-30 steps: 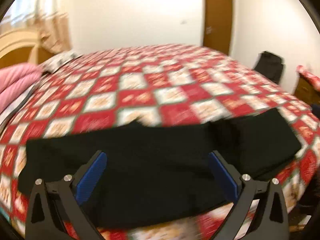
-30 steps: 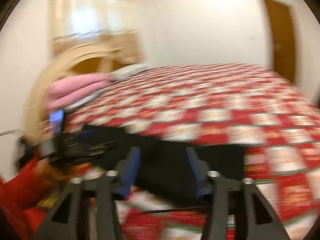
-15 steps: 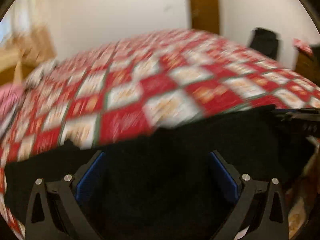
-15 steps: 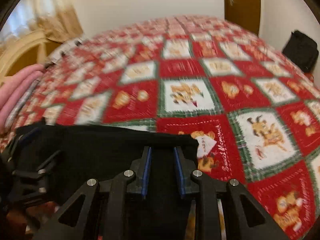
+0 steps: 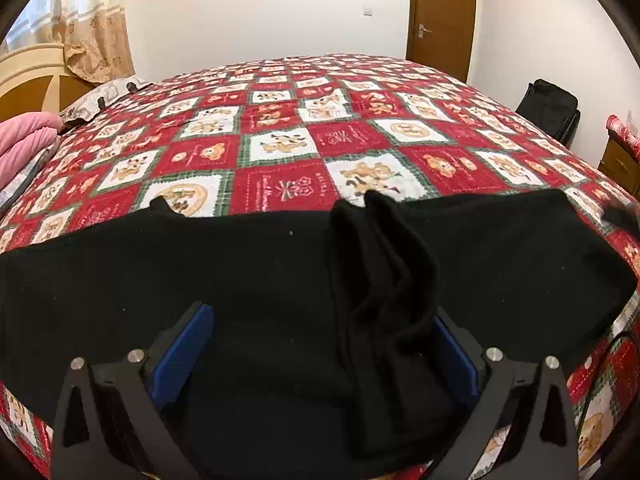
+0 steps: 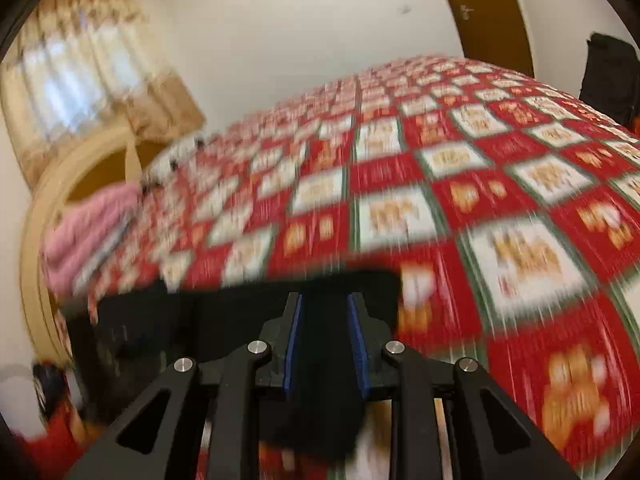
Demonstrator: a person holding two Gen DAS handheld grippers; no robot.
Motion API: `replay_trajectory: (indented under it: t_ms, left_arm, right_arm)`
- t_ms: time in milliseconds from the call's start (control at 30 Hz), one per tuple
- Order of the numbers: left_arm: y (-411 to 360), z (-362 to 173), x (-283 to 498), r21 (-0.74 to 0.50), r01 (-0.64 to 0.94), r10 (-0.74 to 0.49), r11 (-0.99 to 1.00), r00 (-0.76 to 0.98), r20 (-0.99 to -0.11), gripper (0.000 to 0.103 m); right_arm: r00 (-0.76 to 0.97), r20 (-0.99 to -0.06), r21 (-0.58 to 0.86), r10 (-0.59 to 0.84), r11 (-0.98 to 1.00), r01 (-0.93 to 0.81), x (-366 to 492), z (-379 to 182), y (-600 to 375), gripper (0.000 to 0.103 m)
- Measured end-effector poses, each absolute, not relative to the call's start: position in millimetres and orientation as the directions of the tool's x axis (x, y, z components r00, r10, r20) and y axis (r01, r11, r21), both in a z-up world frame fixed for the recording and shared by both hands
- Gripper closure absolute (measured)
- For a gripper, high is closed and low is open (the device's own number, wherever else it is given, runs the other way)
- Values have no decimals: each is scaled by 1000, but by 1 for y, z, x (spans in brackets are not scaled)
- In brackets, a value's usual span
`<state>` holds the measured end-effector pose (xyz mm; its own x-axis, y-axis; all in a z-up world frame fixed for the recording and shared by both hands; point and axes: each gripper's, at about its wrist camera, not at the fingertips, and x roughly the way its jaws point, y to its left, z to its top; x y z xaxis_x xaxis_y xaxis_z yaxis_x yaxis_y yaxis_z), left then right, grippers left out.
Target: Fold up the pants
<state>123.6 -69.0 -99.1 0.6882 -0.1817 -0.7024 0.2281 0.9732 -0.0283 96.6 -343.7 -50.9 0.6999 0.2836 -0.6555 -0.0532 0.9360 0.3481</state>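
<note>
Pants (image 5: 248,280) lying lengthwise left-to-right along quilt (image 5: 280,152) edge, right tool (image 6: 325,320) pinching one end

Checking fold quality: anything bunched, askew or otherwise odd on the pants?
Yes. The black pants lie mostly flat on the quilt, but a thick bunched ridge of fabric stands up by the open left gripper.

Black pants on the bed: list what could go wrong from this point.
The right gripper pinches only a corner of the black pants, so the cloth may slip out. The left gripper is open and pins nothing; a pull could drag the whole garment. The bunched ridge may get folded in as a crease.
</note>
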Motion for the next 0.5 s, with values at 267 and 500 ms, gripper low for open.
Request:
replay_trajectory:
  t_ms: [267, 500]
  left_arm:
    - [-67, -94, 123, -20, 261, -197, 965, 675, -711, 0]
    - [3, -81, 104, -3, 171, -131, 985, 742, -658, 0]
  right_arm:
    - [672, -704, 313, 229, 950, 4, 63, -84, -340, 78]
    - [755, -539, 360, 374, 912, -194, 46, -5, -305, 53]
